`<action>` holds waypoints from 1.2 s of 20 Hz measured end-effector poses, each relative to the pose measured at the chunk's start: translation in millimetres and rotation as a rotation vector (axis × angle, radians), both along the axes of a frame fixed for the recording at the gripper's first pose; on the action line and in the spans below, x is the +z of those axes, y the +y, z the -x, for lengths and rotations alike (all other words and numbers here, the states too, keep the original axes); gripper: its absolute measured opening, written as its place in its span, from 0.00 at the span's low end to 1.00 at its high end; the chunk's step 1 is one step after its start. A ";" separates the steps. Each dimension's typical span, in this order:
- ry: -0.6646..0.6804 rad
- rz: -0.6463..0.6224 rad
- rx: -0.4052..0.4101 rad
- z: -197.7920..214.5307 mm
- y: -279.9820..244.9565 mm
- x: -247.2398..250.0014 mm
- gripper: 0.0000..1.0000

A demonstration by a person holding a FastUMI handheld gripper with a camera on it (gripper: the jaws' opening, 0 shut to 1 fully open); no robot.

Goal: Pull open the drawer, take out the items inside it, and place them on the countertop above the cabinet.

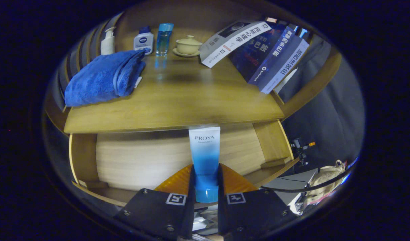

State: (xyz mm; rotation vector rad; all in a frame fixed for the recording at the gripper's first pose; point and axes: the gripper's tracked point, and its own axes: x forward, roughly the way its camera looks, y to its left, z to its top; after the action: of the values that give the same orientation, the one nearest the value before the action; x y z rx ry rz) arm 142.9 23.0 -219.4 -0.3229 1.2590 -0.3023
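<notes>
Gripper view, hand-held gripper (206, 180) clamping PROYA tube (205, 157), Nivea bottle (143, 41) beyond

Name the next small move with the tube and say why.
Probably lift the tube up and forward over the bare wood of the countertop. The gripper is shut on it above the open drawer, below the counter edge; the bare middle lies between the blue towel and the books.
</notes>
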 end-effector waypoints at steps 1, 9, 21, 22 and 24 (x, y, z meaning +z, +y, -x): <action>0.016 0.019 0.009 0.5 -0.1 1.3 0.29; 0.049 0.077 0.004 0.9 -0.7 14.4 0.29; -0.130 -0.006 0.005 -32.7 5.4 48.6 0.29; -0.145 -0.032 0.017 -42.0 9.8 45.0 0.29; -0.169 -0.083 0.045 -65.4 16.1 34.8 0.29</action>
State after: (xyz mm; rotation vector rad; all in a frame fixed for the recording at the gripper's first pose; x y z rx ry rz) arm 208.3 39.1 -184.5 -0.2488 1.0933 -0.2328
